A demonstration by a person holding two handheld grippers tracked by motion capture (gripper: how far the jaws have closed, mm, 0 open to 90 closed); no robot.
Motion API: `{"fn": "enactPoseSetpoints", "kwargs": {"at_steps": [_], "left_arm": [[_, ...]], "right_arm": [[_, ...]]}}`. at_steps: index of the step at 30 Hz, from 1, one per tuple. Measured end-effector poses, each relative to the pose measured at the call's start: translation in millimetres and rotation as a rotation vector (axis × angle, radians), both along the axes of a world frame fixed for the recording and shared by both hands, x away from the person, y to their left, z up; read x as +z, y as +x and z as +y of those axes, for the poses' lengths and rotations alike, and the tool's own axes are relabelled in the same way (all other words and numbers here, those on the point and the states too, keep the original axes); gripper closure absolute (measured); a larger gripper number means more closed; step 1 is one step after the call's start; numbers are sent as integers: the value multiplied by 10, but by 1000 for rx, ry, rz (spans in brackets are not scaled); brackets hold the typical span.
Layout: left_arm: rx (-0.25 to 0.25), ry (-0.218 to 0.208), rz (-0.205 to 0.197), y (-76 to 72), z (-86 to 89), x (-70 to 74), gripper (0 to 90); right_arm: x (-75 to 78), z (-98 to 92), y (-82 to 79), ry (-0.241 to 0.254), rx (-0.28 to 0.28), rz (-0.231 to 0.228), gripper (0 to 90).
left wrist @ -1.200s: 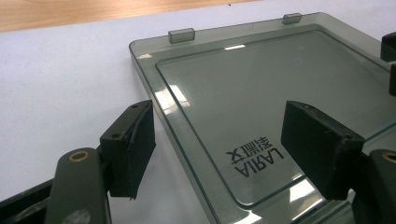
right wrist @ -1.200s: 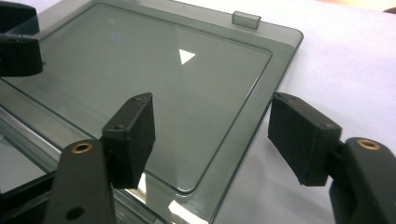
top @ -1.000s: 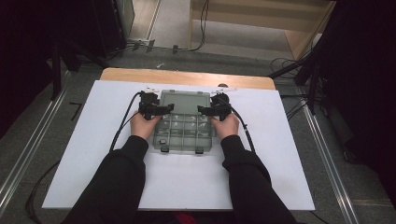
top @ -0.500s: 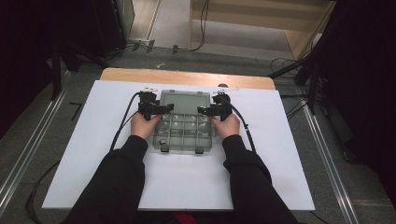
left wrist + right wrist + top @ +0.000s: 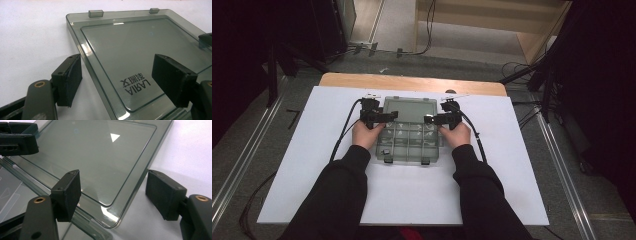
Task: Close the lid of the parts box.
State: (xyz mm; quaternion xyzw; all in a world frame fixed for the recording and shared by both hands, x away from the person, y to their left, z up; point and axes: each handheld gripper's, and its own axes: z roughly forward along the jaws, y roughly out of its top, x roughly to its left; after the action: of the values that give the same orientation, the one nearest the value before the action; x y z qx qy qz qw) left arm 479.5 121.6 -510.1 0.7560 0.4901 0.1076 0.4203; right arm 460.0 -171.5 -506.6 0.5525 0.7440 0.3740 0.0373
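Light is falling from overhead onto the white table (image 5: 512, 165), which is glowing bright while the floor around it is sinking into near black. In the left gripper view, a white streak of glare is sitting on the box lid (image 5: 150, 50) near its far edge. In the right gripper view, a bright triangular reflection is showing on the lid (image 5: 100, 157). The black pads (image 5: 68, 195) nearest the lens are looking soft and slightly stretched.

Bare white sheet (image 5: 522, 165) flanks the open box (image 5: 409, 135).
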Motion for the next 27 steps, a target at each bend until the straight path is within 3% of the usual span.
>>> {"fn": "enactPoseSetpoints", "kwargs": {"at_steps": [13, 17, 27], "left_arm": [[2, -2, 1, 1, 0, -1, 247], [2, -13, 5, 5, 11, -1, 247], [13, -24, 18, -1, 8, 6, 244]], "right_arm": [[4, -25, 8, 19, 5, 23, 305], [1, -37, 10, 50, 14, 42, 334], [10, 11, -24, 13, -4, -3, 322]]}}
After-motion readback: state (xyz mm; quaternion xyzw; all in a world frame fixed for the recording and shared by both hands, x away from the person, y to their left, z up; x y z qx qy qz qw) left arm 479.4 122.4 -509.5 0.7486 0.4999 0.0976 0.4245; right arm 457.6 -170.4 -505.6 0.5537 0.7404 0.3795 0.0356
